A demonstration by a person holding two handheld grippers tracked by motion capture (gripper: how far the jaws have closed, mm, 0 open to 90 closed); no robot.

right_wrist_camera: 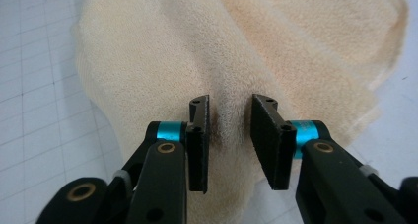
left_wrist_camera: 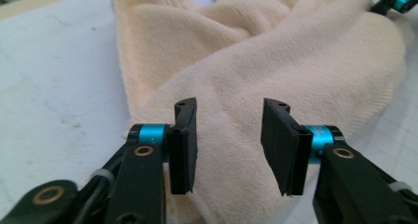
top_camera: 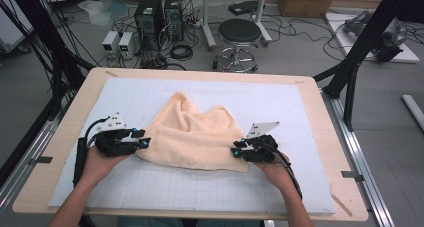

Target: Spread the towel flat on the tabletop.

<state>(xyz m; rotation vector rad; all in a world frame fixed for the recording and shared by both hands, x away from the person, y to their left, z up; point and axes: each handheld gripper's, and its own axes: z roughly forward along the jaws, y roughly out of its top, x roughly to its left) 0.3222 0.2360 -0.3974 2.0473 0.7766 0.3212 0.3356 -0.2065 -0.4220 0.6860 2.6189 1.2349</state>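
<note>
1. Loosely bunched, the cream terry-cloth towel [top_camera: 192,134] lies on the white gridded mat [top_camera: 280,107], nearer its front edge.
2. Left gripper [top_camera: 142,139] sits at the towel's left edge, jaws parted, cloth between them but not pinched.
3. Right gripper [top_camera: 237,150] sits at the towel's front right corner, jaws likewise parted over cloth.
4. Bare mat lies around the towel; the pale wooden table [top_camera: 320,99] rims it.

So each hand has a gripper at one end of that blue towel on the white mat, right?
Not quite: the towel is pale peach, not blue, as the high view shows. The rest holds: left gripper and right gripper sit at its two ends on the white mat.
</note>
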